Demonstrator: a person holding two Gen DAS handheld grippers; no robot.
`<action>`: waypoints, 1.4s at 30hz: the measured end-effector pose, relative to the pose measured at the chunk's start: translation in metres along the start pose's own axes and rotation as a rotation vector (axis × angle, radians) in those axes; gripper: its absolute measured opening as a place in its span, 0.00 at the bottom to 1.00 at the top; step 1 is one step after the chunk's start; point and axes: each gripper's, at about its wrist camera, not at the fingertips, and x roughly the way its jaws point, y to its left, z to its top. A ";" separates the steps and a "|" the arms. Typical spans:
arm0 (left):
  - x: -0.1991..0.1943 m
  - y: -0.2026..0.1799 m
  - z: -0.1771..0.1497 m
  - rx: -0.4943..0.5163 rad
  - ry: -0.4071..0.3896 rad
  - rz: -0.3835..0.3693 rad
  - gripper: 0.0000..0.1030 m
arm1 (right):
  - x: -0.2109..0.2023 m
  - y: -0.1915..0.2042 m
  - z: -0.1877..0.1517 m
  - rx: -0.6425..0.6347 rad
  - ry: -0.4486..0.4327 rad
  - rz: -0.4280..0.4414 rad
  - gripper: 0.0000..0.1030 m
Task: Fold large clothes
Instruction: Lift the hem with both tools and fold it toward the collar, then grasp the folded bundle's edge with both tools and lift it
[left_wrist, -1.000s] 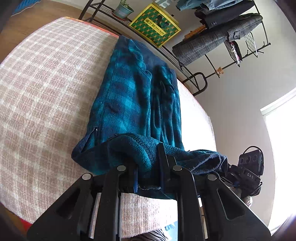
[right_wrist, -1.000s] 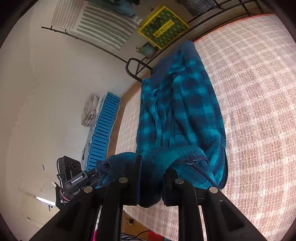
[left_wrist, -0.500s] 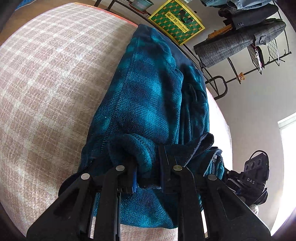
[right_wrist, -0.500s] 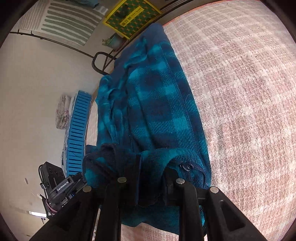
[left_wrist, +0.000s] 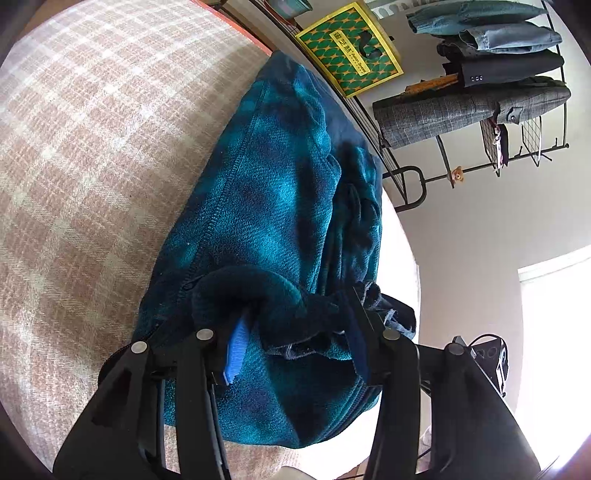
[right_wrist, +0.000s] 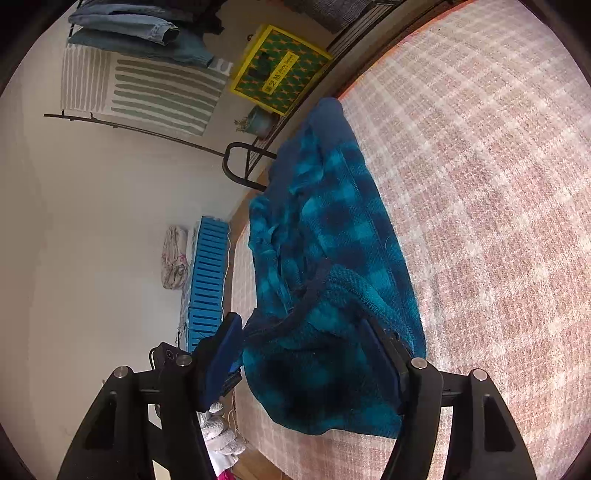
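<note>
Nearest the cameras, the left gripper (left_wrist: 299, 325) and the right gripper (right_wrist: 306, 343) are both standing with jaws spread wide, each straddling the bunched near end of the teal plaid fleece jacket (left_wrist: 280, 206) without pinching it. The jacket is lying lengthwise on the checked pink-and-white bedcover (left_wrist: 92, 147), its folded-over near end sitting by the bed's near edge and its far end reaching toward the far edge.

The loose roll of fleece between the jaws is looking springy, so it may be slumping back open once unsupported, and a fingertip could be catching the zipper edge while pulling away, dragging the fold askew.

Beyond the bed, a yellow-and-green patterned box (left_wrist: 349, 48) is leaning on the black metal rack (left_wrist: 406, 177); its printing is too small to read reliably.
</note>
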 end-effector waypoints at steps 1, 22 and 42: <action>-0.006 -0.003 0.000 0.009 -0.012 0.000 0.45 | 0.001 0.011 -0.006 -0.051 0.012 -0.012 0.53; -0.042 -0.022 -0.007 0.257 -0.123 0.090 0.56 | 0.162 0.055 -0.012 -0.396 0.223 -0.219 0.18; 0.070 -0.029 0.000 0.487 -0.020 0.359 0.32 | 0.083 -0.009 0.017 -0.311 0.050 -0.331 0.14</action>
